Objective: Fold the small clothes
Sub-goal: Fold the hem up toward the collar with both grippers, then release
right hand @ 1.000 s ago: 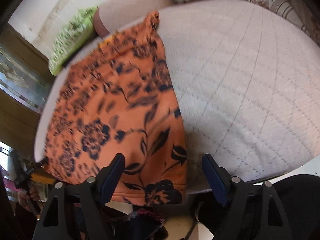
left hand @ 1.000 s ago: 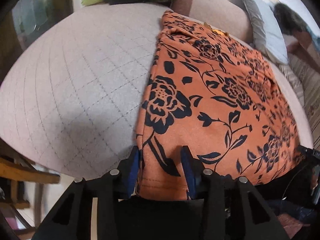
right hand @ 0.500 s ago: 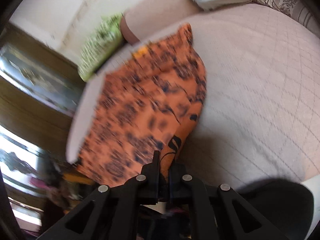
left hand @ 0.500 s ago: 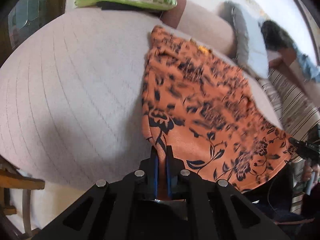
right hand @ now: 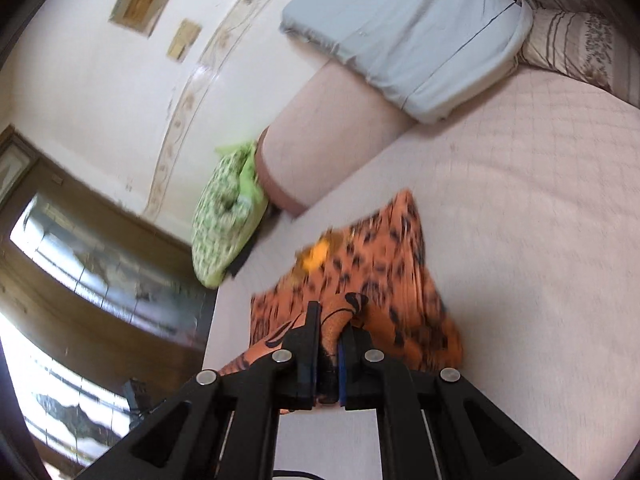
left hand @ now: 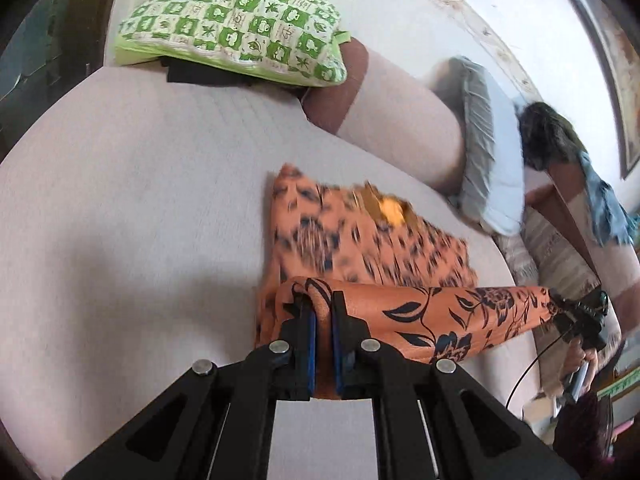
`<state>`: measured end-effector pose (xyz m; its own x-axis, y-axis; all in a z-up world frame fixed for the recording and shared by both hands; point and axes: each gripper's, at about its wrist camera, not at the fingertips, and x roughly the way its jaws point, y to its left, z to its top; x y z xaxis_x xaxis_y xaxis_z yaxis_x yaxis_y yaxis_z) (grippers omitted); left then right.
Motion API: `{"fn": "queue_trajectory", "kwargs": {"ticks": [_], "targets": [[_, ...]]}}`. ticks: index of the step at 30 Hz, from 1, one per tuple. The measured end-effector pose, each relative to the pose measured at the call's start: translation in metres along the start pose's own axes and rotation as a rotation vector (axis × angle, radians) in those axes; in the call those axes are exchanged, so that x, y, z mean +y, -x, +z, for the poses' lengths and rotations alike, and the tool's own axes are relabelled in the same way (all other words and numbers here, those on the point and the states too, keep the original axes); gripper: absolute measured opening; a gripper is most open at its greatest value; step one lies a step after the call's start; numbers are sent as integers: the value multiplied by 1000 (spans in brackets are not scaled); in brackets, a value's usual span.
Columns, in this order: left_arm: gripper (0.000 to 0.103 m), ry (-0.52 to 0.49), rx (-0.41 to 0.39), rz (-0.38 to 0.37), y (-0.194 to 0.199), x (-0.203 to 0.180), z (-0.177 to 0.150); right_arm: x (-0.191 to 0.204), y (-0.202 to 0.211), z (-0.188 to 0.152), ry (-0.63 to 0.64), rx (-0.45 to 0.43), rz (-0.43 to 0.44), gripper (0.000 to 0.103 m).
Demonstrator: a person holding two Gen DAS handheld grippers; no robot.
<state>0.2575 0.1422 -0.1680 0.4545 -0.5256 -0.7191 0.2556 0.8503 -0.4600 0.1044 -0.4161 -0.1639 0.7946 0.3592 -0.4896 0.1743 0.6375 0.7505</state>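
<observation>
An orange garment with a black floral print [left hand: 360, 240] lies on a pale quilted bed [left hand: 140, 200]; it also shows in the right wrist view [right hand: 380, 268]. Its near hem is lifted off the bed and stretched between both grippers. My left gripper [left hand: 323, 312] is shut on the hem's left corner. My right gripper [right hand: 330, 332] is shut on the hem's right corner, and it shows at the right of the left wrist view [left hand: 576, 312]. The lifted hem [left hand: 440, 316] hangs over the part that still lies flat.
A green and white patterned pillow [left hand: 232, 36] lies at the bed's far end. A pinkish bolster [left hand: 392, 128] and a grey-blue pillow [right hand: 412, 28] lie beside it. A striped cushion [right hand: 568, 40] lies at the far right. A dark wooden cabinet [right hand: 80, 260] stands left of the bed.
Both grippers closed on the near hem corners, then lifted them and carried them forward over the garment toward its far end. The flat visible part has shortened.
</observation>
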Motion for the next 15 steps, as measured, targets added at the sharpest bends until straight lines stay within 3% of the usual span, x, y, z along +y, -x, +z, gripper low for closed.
{"fn": "queue_trajectory", "kwargs": {"ticks": [4, 8, 13, 15], "targets": [[6, 12, 25, 43, -58, 0, 56, -18, -63, 51, -54, -7, -27, 6], [6, 32, 48, 95, -107, 8, 90, -41, -126, 85, -103, -10, -67, 6], [10, 32, 96, 221, -164, 20, 107, -78, -190, 110, -184, 2, -67, 8], [10, 34, 89, 245, -170, 21, 105, -90, -213, 114, -215, 35, -100, 8]]}}
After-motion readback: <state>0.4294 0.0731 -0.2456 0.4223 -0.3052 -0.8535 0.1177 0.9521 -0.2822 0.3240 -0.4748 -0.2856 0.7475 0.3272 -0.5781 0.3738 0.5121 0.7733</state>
